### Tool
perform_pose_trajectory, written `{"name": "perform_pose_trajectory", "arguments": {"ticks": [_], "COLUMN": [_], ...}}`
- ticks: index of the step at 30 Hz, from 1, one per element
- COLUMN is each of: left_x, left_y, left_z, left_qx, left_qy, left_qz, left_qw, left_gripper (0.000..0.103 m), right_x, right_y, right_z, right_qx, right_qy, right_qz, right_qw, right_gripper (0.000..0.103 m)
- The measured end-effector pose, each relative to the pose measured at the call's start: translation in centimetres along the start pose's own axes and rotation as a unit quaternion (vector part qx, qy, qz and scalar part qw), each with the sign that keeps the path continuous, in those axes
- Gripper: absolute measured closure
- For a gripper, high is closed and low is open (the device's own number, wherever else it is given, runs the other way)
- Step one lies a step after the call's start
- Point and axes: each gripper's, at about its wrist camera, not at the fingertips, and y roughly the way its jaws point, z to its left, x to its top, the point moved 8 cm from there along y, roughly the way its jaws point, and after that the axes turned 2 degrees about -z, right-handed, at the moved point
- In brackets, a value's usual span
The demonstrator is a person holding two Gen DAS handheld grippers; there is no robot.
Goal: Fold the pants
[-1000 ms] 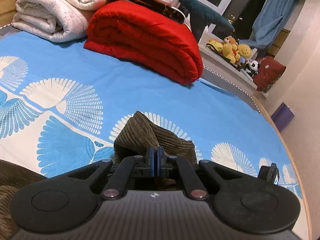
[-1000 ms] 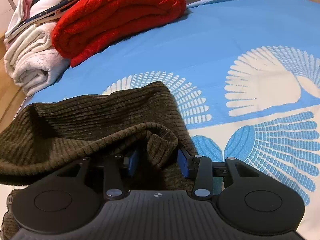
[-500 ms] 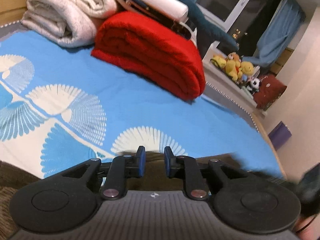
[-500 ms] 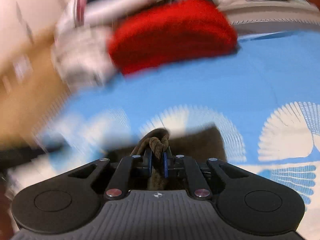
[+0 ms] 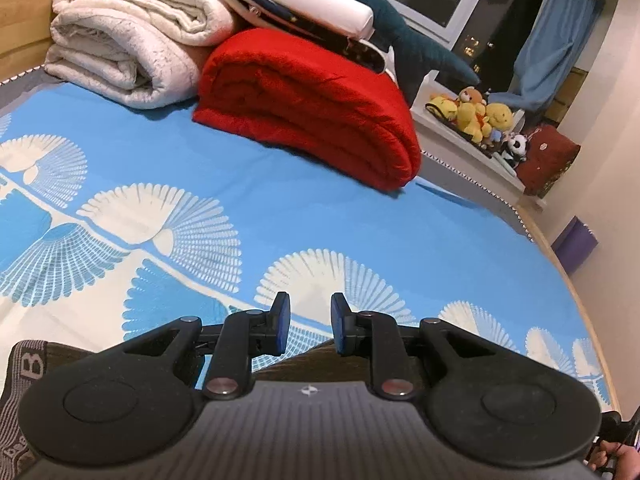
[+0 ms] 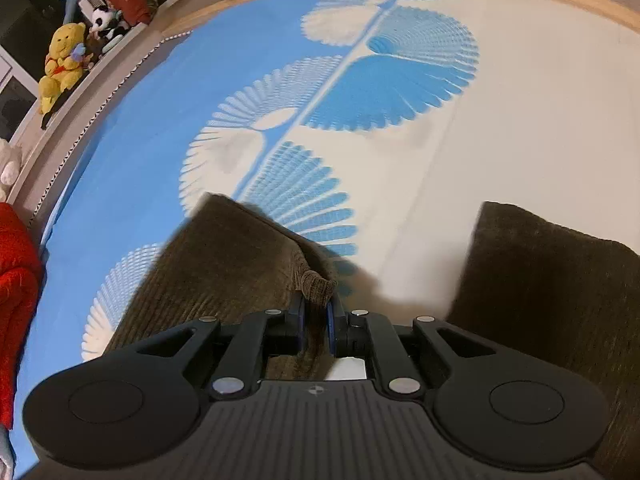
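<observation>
Fold pants | early-mid | right gripper (image 6: 316, 322) clamped on pants (image 6: 224, 264) hem, cloth at 12 o'clock | left gripper (image 5: 306, 326) opening, empty | fold unfinished, legs apart

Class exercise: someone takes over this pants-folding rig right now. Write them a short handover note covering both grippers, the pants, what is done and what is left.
Left gripper: jaws opening, nothing between them, above the bedsheet.
Right gripper: shut on a bunched edge of the brown corduroy pants.
Pants: on the bed, one part lifted by the right gripper, another part lying beside it.
Done: the right grip is secured.
Left: lay the held part over, flatten, finish folding.
</observation>
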Motion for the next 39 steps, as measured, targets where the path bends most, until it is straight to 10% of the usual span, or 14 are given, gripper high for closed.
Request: {"name": "perform_pose_trajectory", "arguments": {"ticks": [6,12,17,24,30,34,36,39], "left_x": [0.3,0.8,1.0,-1.5,-4.1,-6.1,-6.5,-4.2], "left_y": [-0.5,-1.1,-1.9,-1.7,1.1,3.6,3.8,1.2], "left_z": [1.1,5.3,12.8,25.7,28.9,27.2,26.1,25.0], "left_qx": [0.010,0.028,0.075,0.127,0.086,0.066,0.080,0.066], "left_qy": [0.011,-0.002,-0.007,-0.087,-0.117,-0.084,-0.033,0.008], "left_qz": [0.011,0.049,0.095,0.157,0.175,0.191,0.187,0.156], "left_qw": [0.9998,0.9984,0.9926,0.9755,0.9739,0.9757,0.9785,0.9856], "left_gripper": [0.068,0.056,0.049,0.045,0.032,0.033,0.058,0.068], "right_x": [3.0,2.8,3.0,1.7,-4.8,-9.2,-11.0,-11.6], "right_y": [-3.9,-1.5,-3.3,-11.5,-19.3,-21.0,-19.6,-18.2], "right_z": [0.9,-6.6,-6.0,2.4,8.6,9.4,9.8,10.4], "right_qx": [0.061,-0.074,-0.086,0.053,0.169,0.204,0.171,0.162], "right_qy": [-0.048,0.005,0.001,-0.085,-0.212,-0.255,-0.273,-0.287], "right_qz": [-0.077,-0.022,-0.053,-0.070,-0.037,-0.035,-0.007,-0.003], "right_qw": [0.994,0.997,0.995,0.993,0.962,0.945,0.947,0.944], "right_gripper": [0.093,0.092,0.076,0.066,0.053,0.053,0.053,0.054]}}
